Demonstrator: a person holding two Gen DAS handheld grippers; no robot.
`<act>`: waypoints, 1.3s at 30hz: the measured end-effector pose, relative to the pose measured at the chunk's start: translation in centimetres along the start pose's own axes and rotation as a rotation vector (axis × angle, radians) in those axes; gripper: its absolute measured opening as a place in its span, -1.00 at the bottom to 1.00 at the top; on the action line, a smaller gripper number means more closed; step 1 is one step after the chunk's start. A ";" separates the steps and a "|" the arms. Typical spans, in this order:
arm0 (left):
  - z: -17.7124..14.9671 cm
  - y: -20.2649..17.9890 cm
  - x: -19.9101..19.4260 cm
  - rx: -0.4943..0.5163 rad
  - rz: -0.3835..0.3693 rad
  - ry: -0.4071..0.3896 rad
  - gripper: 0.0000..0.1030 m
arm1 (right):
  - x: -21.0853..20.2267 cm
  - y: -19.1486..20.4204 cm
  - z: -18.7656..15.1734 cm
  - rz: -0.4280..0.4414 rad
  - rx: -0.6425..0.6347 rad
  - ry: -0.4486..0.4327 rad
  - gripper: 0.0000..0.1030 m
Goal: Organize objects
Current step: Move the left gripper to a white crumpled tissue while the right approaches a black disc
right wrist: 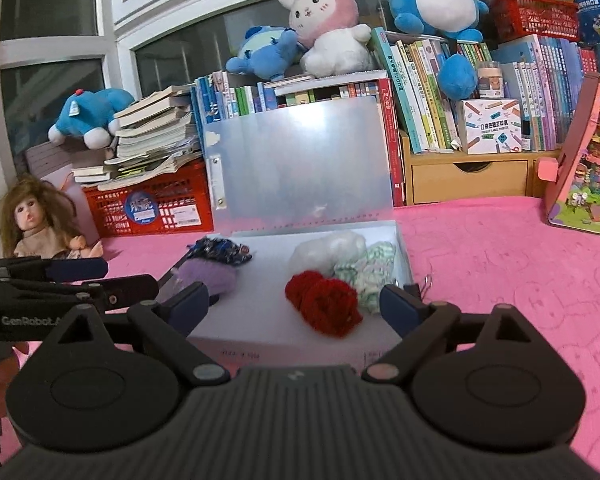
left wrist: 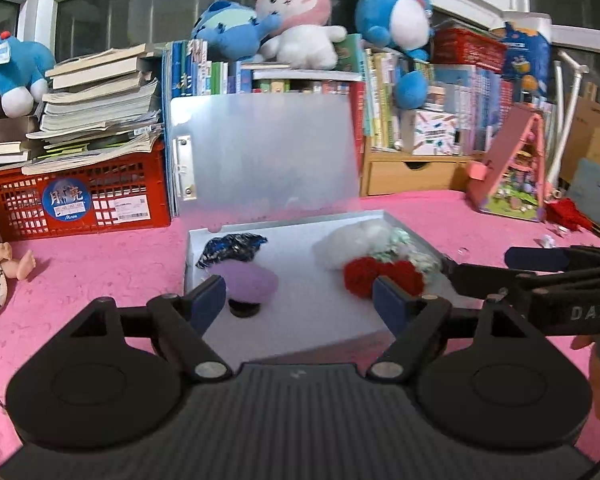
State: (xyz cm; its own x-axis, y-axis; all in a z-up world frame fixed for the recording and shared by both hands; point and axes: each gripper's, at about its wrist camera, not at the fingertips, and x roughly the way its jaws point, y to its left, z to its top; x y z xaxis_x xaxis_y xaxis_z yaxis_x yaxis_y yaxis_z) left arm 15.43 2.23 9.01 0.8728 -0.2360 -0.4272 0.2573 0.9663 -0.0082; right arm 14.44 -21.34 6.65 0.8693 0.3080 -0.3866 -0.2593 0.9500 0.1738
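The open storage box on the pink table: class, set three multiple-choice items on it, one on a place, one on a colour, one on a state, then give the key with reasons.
1. Where in the box does the red scrunchie lie?
A. right half
B. left half
C. outside it

2. What colour is the fluffy item beneath the dark patterned scrunchie?
A. yellow
B. purple
C. orange

3. How does the box lid stand?
A. shut flat
B. missing
C. raised upright

Key: 1 A, it sits beside the white and green-striped pieces. 2 B, pale purple shows in both views. 3 C, the translucent lid stands against the books.
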 end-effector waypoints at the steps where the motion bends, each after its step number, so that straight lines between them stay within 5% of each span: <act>1: -0.4 -0.2 -0.6 0.006 -0.003 -0.005 0.64 | -0.3 0.2 -0.3 0.001 -0.006 -0.001 0.88; 20: -6.4 -1.7 -7.1 0.019 0.020 -0.037 0.64 | -4.5 2.8 -5.9 0.003 -0.106 0.008 0.90; 39: -12.5 -2.1 -10.0 0.016 0.126 -0.038 0.64 | -6.5 4.1 -10.7 0.000 -0.124 0.050 0.90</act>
State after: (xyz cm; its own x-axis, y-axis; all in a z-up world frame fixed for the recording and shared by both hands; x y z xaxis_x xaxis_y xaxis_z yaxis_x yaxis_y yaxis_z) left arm 1.02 3.80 2.00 0.9137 -0.1171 -0.3892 0.1510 0.9868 0.0577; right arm 3.18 -18.95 0.15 0.8480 0.3076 -0.4316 -0.3124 0.9479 0.0617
